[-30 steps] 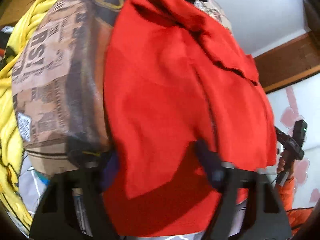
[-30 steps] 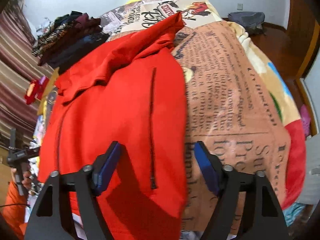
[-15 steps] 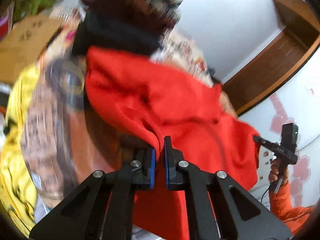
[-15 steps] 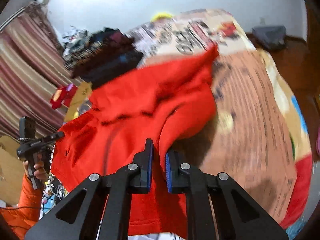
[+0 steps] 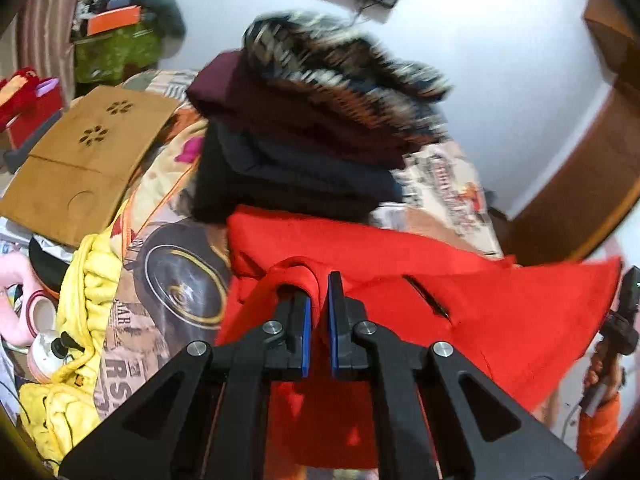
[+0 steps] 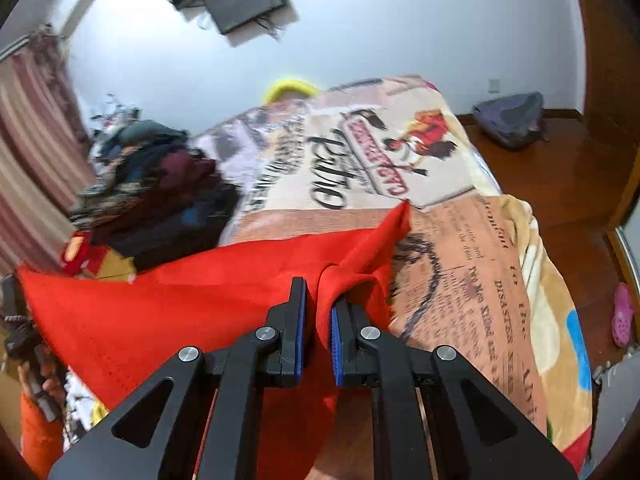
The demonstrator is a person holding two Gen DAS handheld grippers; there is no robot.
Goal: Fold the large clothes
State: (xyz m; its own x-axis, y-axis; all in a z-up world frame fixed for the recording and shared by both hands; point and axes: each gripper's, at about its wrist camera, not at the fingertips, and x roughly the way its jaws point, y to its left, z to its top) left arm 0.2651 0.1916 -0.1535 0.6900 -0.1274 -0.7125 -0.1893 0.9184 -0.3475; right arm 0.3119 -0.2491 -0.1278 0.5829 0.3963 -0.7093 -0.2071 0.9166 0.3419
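Observation:
A large red garment (image 5: 460,300) with a dark slit pocket is stretched between my two grippers above a bed. My left gripper (image 5: 319,320) is shut on a bunched edge of it. My right gripper (image 6: 318,316) is shut on the opposite edge of the same red garment (image 6: 160,312), which hangs taut to the left. A loose corner trails onto the printed blanket (image 6: 460,280). Each view shows the other gripper, held in a hand with an orange sleeve, at its outer edge.
A stack of dark folded clothes (image 5: 304,152) sits on the bed beyond the garment, also in the right wrist view (image 6: 160,196). A yellow cloth (image 5: 84,288) and a brown board (image 5: 80,164) lie left. Wooden floor with a bag (image 6: 512,120) is right.
Both grippers closed on the red garment's edges and lifted it off the bed. The garment, lying flat before, now hangs stretched between them.

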